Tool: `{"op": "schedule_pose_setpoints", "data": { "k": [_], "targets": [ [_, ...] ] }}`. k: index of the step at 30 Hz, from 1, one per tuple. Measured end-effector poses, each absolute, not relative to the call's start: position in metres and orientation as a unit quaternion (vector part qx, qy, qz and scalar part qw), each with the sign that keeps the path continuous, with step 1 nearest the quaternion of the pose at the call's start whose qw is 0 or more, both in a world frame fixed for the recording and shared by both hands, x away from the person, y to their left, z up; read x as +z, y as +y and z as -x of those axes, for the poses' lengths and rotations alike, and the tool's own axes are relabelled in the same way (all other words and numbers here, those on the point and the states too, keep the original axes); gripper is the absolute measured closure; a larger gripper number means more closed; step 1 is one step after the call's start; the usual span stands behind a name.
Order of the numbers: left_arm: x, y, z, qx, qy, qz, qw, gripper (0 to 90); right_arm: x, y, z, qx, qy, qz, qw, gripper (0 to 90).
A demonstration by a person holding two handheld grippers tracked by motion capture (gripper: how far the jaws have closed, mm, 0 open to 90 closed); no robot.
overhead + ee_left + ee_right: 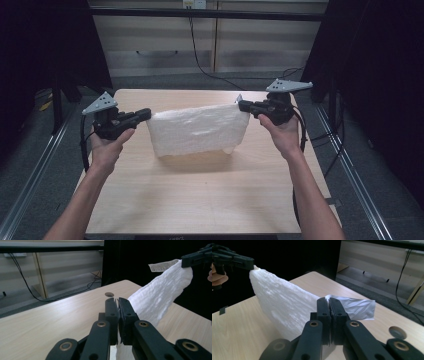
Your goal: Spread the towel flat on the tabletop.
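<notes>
Where the high view looks down on the wooden table (200,195), the left gripper (146,114) and the right gripper (242,105) each clamp one upper corner of a white towel (197,129), which hangs stretched between them above the tabletop. The towel's lower edge sits at or just above the wood toward the far half of the table; whether it touches cannot be told.

In the left gripper view, the two black jaws stand pressed together on a corner of the towel (160,293), with cloth running off to the right and upward toward the other gripper (197,258), whose jaws pinch the far corner beside a printed care label (162,265).

In the right gripper view, the jaws are likewise closed on the cloth, with the label (355,307) projecting just beyond the tips. The towel (279,305) rises leftward to the opposing gripper (252,265), which is shut on its corner.

No container stands on the table. A small round hole (397,332) shows in the tabletop near the right gripper.
</notes>
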State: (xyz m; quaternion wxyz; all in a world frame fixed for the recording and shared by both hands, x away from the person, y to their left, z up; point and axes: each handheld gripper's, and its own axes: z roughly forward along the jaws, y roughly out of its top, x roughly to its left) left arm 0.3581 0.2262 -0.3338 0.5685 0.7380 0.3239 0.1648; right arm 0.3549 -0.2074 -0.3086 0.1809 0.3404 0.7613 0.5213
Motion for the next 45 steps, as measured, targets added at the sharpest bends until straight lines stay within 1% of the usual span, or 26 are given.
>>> {"op": "schedule_pose_setpoints", "data": {
  "k": [4,8,10,14,21,26,28,29,31,32,33,35,36,38,40,41,42,45],
  "targets": [
    [-0.321,0.223,-0.361,0.173,0.318,-0.735,0.574,87.0,-0.288,-0.211,-0.356,0.527,0.755,-0.337,0.196,88.0],
    [-0.308,0.222,-0.369,0.173,0.328,-0.723,0.583,87.0,-0.277,-0.211,-0.358,0.529,0.754,-0.333,0.202,88.0],
    [-0.304,0.219,-0.376,0.178,0.335,-0.723,0.577,87.0,-0.273,-0.211,-0.361,0.529,0.754,-0.333,0.204,88.0],
    [-0.294,0.216,-0.396,0.181,0.346,-0.72,0.573,87.1,-0.27,-0.214,-0.377,0.523,0.753,-0.345,0.203,88.1],
    [-0.273,0.214,-0.414,0.195,0.343,-0.724,0.566,87.3,-0.259,-0.212,-0.4,0.512,0.755,-0.354,0.204,88.3],
    [-0.259,0.209,-0.426,0.203,0.356,-0.7,0.585,87.4,-0.246,-0.214,-0.412,0.524,0.741,-0.358,0.22,88.4],
    [-0.261,0.204,-0.428,0.2,0.35,-0.705,0.583,87.3,-0.249,-0.217,-0.415,0.519,0.737,-0.37,0.224,88.4],
    [-0.268,0.199,-0.427,0.201,0.342,-0.717,0.573,87.3,-0.252,-0.22,-0.416,0.519,0.736,-0.374,0.223,88.4],
    [-0.274,0.196,-0.426,0.197,0.34,-0.721,0.571,87.3,-0.257,-0.222,-0.415,0.518,0.735,-0.377,0.221,88.5],
    [-0.28,0.195,-0.425,0.196,0.336,-0.727,0.565,87.3,-0.269,-0.225,-0.414,0.511,0.74,-0.38,0.216,88.4],
    [-0.295,0.193,-0.423,0.186,0.338,-0.731,0.563,87.3,-0.277,-0.226,-0.412,0.507,0.743,-0.382,0.21,88.5],
    [-0.302,0.193,-0.421,0.18,0.34,-0.733,0.561,87.3,-0.293,-0.229,-0.407,0.503,0.748,-0.383,0.203,88.4],
    [-0.316,0.193,-0.416,0.17,0.34,-0.736,0.56,87.3,-0.3,-0.229,-0.404,0.497,0.752,-0.384,0.201,88.4],
    [-0.321,0.193,-0.413,0.165,0.341,-0.735,0.562,87.3,-0.314,-0.231,-0.397,0.5,0.752,-0.384,0.192,88.5],
    [-0.331,0.194,-0.406,0.159,0.338,-0.74,0.559,87.3,-0.32,-0.232,-0.393,0.501,0.752,-0.384,0.188,88.4],
    [-0.336,0.194,-0.401,0.154,0.336,-0.742,0.56,87.2,-0.331,-0.233,-0.385,0.496,0.757,-0.384,0.182,88.4],
    [-0.344,0.196,-0.393,0.151,0.331,-0.745,0.56,87.2,-0.331,-0.233,-0.385,0.496,0.757,-0.384,0.182,88.4],
    [-0.355,0.201,-0.382,0.132,0.331,-0.74,0.57,87.2,-0.349,-0.233,-0.37,0.497,0.762,-0.378,0.173,88.4]
  ]
}}
